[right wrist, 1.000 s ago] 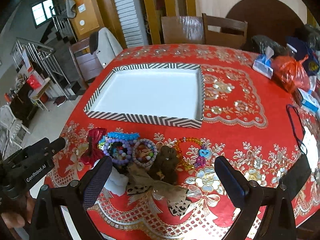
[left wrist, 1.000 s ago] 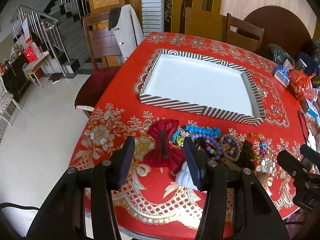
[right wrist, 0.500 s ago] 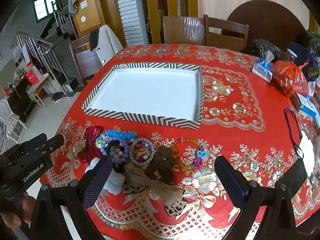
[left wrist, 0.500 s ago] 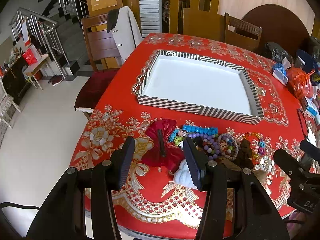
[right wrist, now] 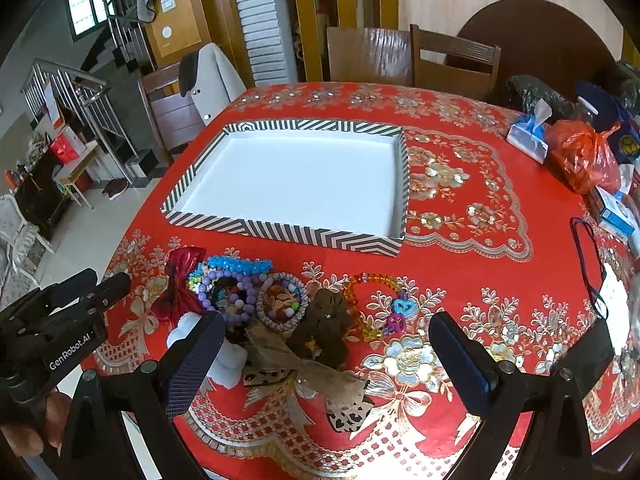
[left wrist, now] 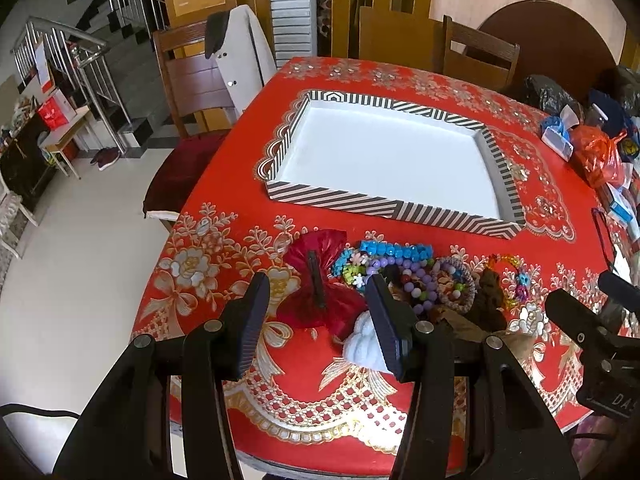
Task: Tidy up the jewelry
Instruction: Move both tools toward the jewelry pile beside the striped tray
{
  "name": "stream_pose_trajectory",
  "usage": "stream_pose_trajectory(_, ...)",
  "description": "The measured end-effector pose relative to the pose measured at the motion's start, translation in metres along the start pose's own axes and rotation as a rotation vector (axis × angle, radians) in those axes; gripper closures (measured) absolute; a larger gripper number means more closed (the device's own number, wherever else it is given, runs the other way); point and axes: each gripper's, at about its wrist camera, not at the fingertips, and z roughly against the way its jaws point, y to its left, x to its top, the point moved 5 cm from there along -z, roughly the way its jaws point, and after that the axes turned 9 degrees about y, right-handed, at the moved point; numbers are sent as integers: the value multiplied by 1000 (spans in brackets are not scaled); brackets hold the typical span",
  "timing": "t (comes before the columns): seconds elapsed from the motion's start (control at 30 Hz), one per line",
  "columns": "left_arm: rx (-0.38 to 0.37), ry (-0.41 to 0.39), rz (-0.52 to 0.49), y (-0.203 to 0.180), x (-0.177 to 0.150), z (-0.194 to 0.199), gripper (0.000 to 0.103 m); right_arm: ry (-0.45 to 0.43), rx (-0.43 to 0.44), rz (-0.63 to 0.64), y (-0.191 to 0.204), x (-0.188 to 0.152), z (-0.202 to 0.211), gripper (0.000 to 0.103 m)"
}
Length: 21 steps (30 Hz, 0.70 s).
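Left wrist view: left gripper [left wrist: 318, 308] wide open, empty
Right gripper [right wrist: 326, 346]: open too
Change: nothing since a second ago (tray [left wrist: 396, 206] unfilled, so sorting's unstarted)

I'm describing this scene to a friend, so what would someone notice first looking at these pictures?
First the red floral tablecloth that fills both views, then the empty striped tray with a white floor near the table's middle. In front of the tray, at the near edge, lies a heap of jewelry: a red bow, a purple bead bracelet and a brown flower. The left gripper and right gripper hang open above it.
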Motion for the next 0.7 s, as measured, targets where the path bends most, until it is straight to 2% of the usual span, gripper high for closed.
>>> stream_pose_trajectory(0.7, 2, 15, -4, 3, -3, -1, 53, 31, 10, 13, 2, -4, -7, 1)
